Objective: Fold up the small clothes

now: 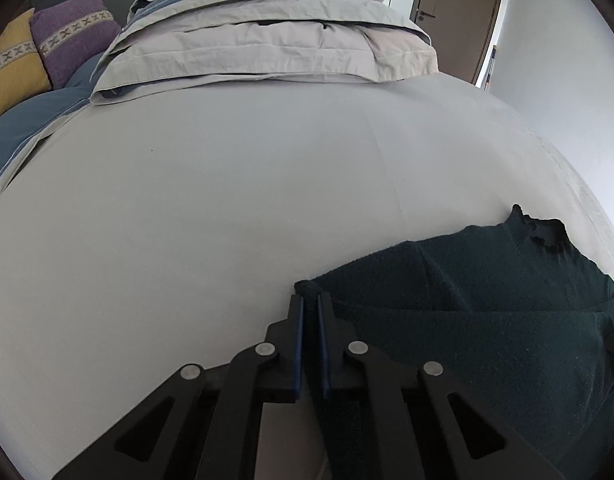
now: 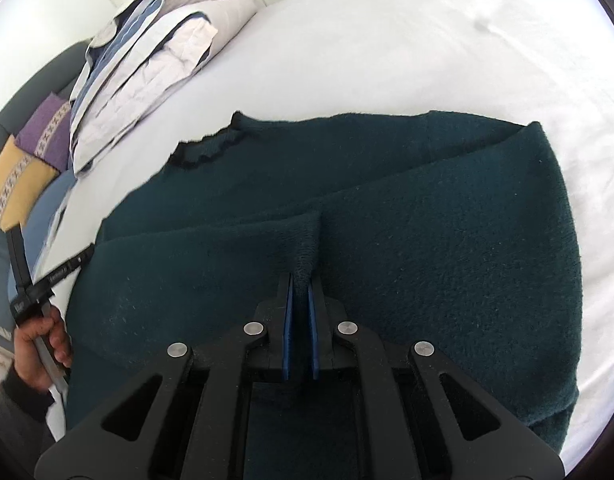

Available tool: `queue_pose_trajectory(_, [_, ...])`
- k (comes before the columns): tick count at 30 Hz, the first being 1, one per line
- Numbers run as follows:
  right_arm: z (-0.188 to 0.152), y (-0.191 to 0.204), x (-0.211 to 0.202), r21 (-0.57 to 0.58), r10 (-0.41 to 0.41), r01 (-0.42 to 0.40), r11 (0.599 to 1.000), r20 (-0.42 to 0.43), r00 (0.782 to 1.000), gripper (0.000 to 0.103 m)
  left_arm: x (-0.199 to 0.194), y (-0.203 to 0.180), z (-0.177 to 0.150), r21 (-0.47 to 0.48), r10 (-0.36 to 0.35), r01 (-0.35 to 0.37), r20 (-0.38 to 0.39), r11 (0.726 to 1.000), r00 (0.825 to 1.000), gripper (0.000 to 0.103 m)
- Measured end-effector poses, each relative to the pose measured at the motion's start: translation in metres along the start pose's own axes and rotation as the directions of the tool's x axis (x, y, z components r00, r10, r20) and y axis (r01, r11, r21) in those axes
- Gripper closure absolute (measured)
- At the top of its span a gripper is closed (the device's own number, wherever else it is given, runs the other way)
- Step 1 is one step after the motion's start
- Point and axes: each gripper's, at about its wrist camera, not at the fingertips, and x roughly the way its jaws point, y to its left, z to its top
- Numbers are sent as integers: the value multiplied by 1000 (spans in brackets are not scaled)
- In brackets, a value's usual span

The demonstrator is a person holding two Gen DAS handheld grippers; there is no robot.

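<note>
The left hand-held gripper (image 1: 311, 300) is pinched shut on the left edge of the dark green sweater (image 2: 347, 240). The sweater lies flat near the foot edge of the bed (image 1: 227, 200), with both sleeves already laid across it. The right hand-held gripper (image 2: 301, 280) pinches a sleeve cuff. The body still needs folding. Lots of bare sheet lies ahead, up to the folded bedding (image 1: 267, 40).

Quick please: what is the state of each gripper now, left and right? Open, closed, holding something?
Left gripper: jaws closed on the edge of the dark green sweater.
Right gripper: jaws closed, pinching a fold of the same sweater.
</note>
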Motion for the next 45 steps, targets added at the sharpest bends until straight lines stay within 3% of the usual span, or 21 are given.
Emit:
queue_pose_trajectory(3, [-1, 9, -6, -44, -25, 26, 999, 14, 1000, 98, -2, 2, -2, 1, -2, 2, 8, 1000, 1000, 94])
queue_pose_trajectory(14, [-2, 0, 5, -28, -20, 21, 999, 19, 1000, 98, -2, 0, -8, 19, 26, -27, 32, 999, 999, 93])
queue_pose_trajectory(18, [-4, -10, 13, -15, 28, -27, 1000, 29, 999, 98, -2, 1, -6, 12, 54, -55, 32, 998, 998, 82])
queue_pose_trajectory(19, [-4, -11, 10, -8, 38, -38, 999, 29, 999, 97, -7, 3, -6, -2, 58, -58, 35, 998, 998, 74])
queue_pose_trajectory(20, [-4, -13, 7, -1, 43, -43, 999, 29, 999, 93, -11, 7, -6, -18, 61, -61, 35, 998, 998, 65])
queue_pose_trajectory(22, [-10, -14, -12, 21, 9, -10, 1000, 48, 999, 85, -32, 21, -13, -82, 51, -48, 44, 995, 998, 63])
queue_pose_trajectory(24, [-18, -18, -31, 38, -14, 11, 999, 74, 997, 67, -54, 39, -26, -131, 52, -44, 55, 990, 997, 63])
queue_pose_trajectory(27, [-42, -29, -68, 96, 12, -24, 995, 122, 992, 55, -81, 60, -55, -176, 35, -31, 20, 984, 999, 61])
queue_pose_trajectory(32, [-110, -33, -119, 102, 57, -68, 992, 107, 993, 49, -120, 55, -116, -113, -58, 48, -81, 992, 995, 40])
queue_pose_trajectory(35, [-153, -38, -147, 98, 71, -80, 992, 97, 993, 49, -148, 53, -160, -161, -152, 134, -110, 978, 982, 36])
queue_pose_trajectory(40, [-220, -58, -186, 124, 91, -98, 987, 64, 994, 48, -187, 46, -211, -185, -223, 195, -145, 963, 964, 36])
queue_pose_trajectory(45, [-264, -85, -217, 164, 88, -94, 982, 45, 995, 48, -214, 39, -246, -205, -297, 257, -202, 944, 933, 36])
